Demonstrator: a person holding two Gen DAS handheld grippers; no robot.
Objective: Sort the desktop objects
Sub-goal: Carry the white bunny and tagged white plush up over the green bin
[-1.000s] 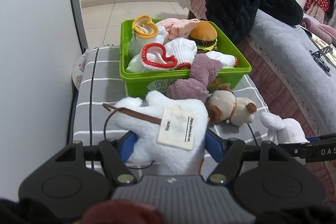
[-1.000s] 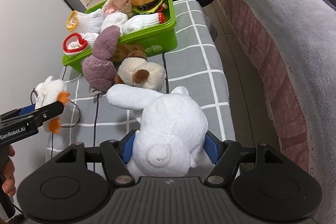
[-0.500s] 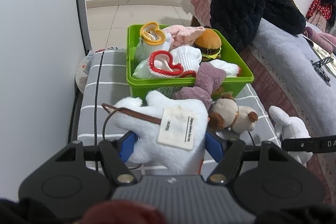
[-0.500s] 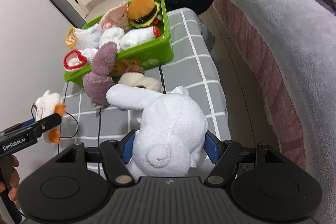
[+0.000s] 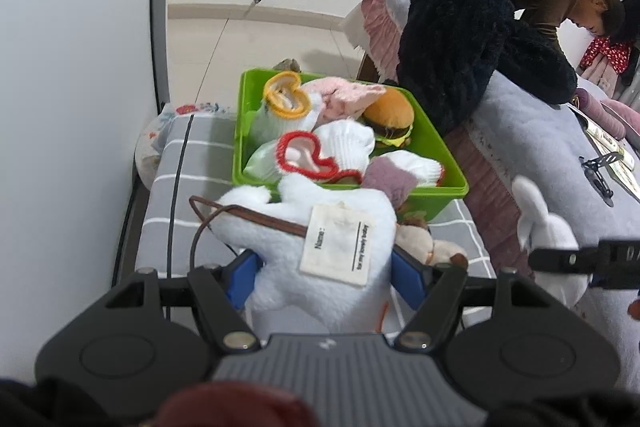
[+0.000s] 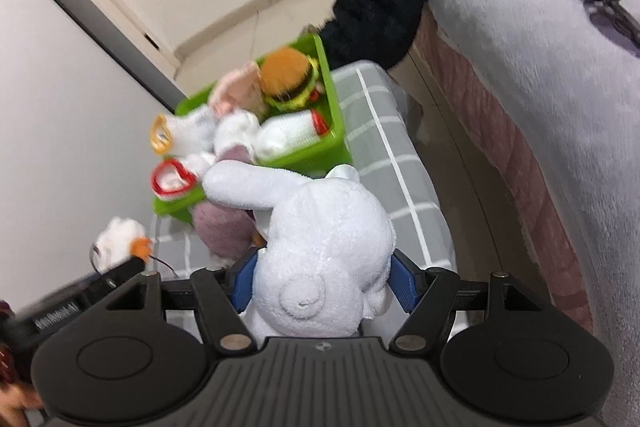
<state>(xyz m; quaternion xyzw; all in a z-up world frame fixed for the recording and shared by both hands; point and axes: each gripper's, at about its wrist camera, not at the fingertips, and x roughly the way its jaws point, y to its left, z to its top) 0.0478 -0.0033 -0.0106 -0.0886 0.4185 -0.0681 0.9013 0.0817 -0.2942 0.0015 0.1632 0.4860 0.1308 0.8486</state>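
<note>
My left gripper [image 5: 324, 273] is shut on a white plush duck [image 5: 304, 227] with a paper name tag and a brown cord. It hangs above the grey checked table. My right gripper [image 6: 324, 281] is shut on a white plush rabbit [image 6: 324, 247], one long ear stretched to the left. Both toys are lifted just in front of the green bin [image 5: 436, 155], which holds white socks with red and yellow cuffs, a pink plush and a plush hamburger [image 5: 388, 117]. In the right wrist view the duck [image 6: 120, 243] and the left gripper show at lower left. The rabbit [image 5: 548, 227] shows at the right of the left wrist view.
A purple plush [image 6: 224, 231] and a brown-and-cream plush dog [image 5: 424, 245] lie against the bin's near wall. A white wall stands on the left. A bed with a grey blanket [image 6: 540, 67] runs along the right. A person in a black fluffy garment [image 5: 460, 39] bends over it.
Both grippers have risen with their toys, so the table and bin look lower and farther. The rabbit now covers the plush dog in the right wrist view. Both grips are unchanged.
</note>
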